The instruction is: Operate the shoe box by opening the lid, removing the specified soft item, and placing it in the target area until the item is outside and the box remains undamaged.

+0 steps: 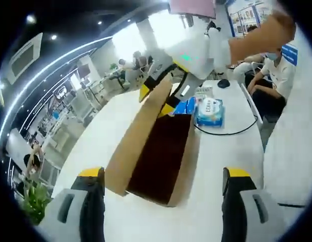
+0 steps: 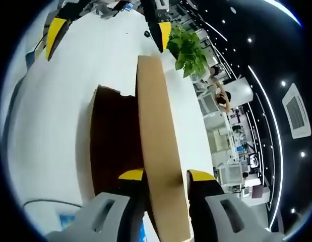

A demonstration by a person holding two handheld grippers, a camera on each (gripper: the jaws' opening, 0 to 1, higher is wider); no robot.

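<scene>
Grey tools (image 1: pixel 163 189), yellow-tipped black fingers (image 2: pixel 131 175)

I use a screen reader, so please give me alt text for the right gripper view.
The right gripper has its jaws shut on the raised cardboard lid of an open shoe box with a dark interior, on a white table. The left gripper hangs beyond it.
</scene>
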